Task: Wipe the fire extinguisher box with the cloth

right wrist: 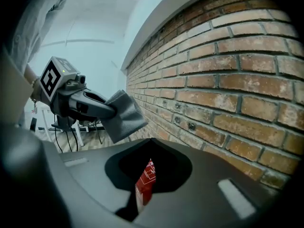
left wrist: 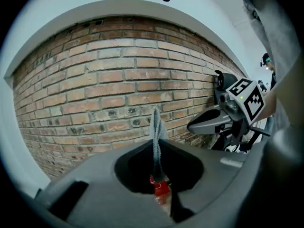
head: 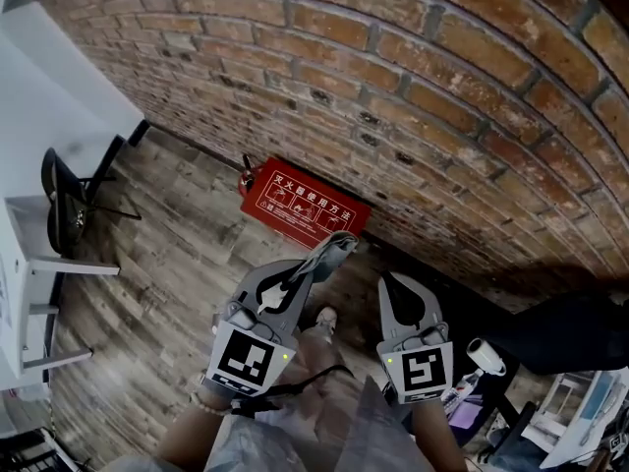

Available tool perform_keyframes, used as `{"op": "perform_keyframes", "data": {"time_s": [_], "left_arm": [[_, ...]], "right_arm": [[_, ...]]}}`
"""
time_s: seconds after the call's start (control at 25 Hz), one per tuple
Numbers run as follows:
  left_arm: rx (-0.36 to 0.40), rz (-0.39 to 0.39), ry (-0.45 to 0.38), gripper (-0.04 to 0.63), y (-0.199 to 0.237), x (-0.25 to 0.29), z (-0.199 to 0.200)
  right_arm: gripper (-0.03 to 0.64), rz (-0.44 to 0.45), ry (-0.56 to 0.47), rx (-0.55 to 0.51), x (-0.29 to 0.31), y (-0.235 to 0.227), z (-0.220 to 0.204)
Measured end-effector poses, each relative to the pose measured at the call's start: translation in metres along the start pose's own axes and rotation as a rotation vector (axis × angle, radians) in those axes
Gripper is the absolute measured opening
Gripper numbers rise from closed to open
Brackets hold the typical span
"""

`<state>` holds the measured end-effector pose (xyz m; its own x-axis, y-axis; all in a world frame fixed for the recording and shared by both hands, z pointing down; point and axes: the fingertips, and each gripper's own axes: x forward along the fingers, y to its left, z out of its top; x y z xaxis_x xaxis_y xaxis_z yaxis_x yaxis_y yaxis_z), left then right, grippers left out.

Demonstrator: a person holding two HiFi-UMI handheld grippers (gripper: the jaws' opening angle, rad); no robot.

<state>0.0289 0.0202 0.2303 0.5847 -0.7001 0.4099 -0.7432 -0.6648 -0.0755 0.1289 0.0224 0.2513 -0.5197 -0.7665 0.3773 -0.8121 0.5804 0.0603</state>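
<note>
The red fire extinguisher box (head: 305,205) lies on the wooden floor against the brick wall (head: 423,87), white print on its top face. My left gripper (head: 319,262) hovers above and just before it, shut on a grey cloth (head: 332,249) that sticks up between the jaws. The left gripper view has the cloth (left wrist: 156,137) standing upright in my left gripper (left wrist: 156,146), with a sliver of the red box (left wrist: 161,191) below. My right gripper (head: 393,285) is alongside, shut and holding nothing. Through my right gripper (right wrist: 151,140) a strip of the box (right wrist: 145,184) shows, and the cloth (right wrist: 124,115) hangs at left.
A black chair (head: 69,200) and a white desk (head: 25,254) stand at the left. The person's shoe (head: 325,319) is on the floor below the grippers. Dark furniture and clutter (head: 550,362) fill the lower right. The brick wall runs close behind the box.
</note>
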Motion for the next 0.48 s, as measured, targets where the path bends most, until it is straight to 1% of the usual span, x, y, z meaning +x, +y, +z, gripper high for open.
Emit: {"op": "perform_keyframes", "data": {"time_s": [0.2, 0.4, 0.48], "left_arm": [[-0.010, -0.037, 0.029, 0.012, 0.004, 0.036, -0.015], [-0.047, -0.067, 0.055, 0.012, 0.012, 0.079, -0.043], [-0.049, -0.077, 0.060, 0.012, 0.016, 0.097, -0.054]], "right_arm": [[0.009, -0.024, 0.023, 0.018, 0.015, -0.015, -0.017], [0.009, -0.083, 0.053, 0.033, 0.036, -0.037, -0.041], [0.009, -0.108, 0.064, 0.040, 0.046, -0.046, -0.053]]}}
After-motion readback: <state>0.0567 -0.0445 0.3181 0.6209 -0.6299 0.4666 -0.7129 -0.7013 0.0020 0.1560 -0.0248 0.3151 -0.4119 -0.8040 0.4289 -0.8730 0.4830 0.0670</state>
